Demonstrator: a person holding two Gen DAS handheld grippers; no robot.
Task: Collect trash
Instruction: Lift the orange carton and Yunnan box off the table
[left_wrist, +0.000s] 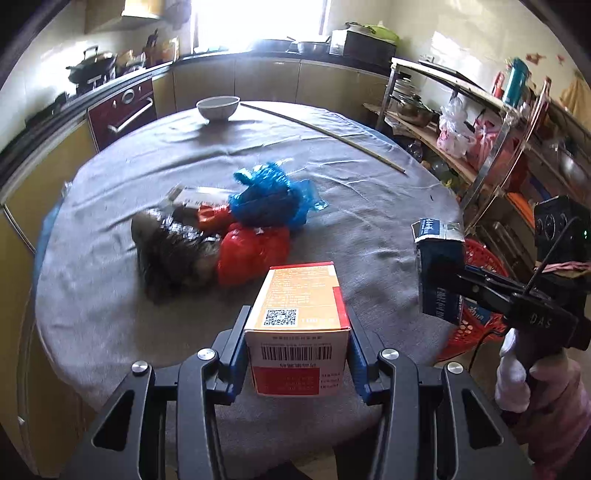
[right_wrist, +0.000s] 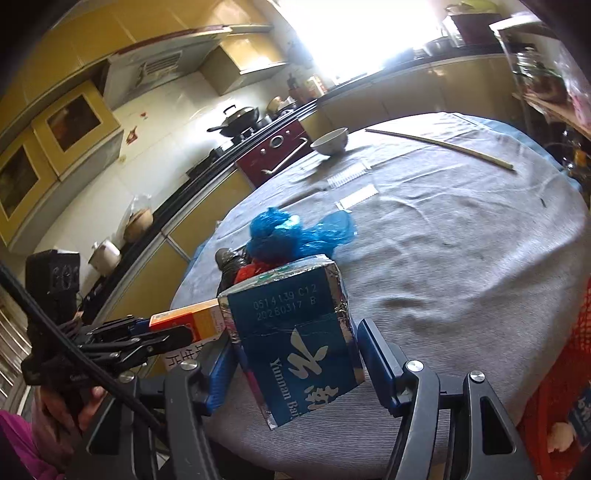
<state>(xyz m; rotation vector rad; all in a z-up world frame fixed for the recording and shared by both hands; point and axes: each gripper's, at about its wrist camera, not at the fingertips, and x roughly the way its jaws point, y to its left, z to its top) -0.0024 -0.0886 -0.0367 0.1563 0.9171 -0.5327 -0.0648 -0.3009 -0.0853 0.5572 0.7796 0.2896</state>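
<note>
My left gripper (left_wrist: 297, 350) is shut on an orange and white box (left_wrist: 299, 314) with a barcode, held above the near edge of the round table (left_wrist: 369, 206). My right gripper (right_wrist: 295, 365) is shut on a blue carton (right_wrist: 295, 332) with silver edges. In the left wrist view the right gripper (left_wrist: 441, 291) and its blue carton (left_wrist: 437, 254) hang past the table's right rim, over a red basket (left_wrist: 476, 258). More trash lies mid-table: a blue plastic bag (left_wrist: 269, 195), a red bag (left_wrist: 251, 254), a dark bag (left_wrist: 173, 254) and a small white box (left_wrist: 192, 197).
A white bowl (left_wrist: 218, 107) and a long thin stick (left_wrist: 325, 133) lie at the table's far side. Kitchen counters and a stove (right_wrist: 236, 118) curve around the left. A metal shelf rack (left_wrist: 491, 147) with bags stands right. The red basket (right_wrist: 554, 369) is beside the table.
</note>
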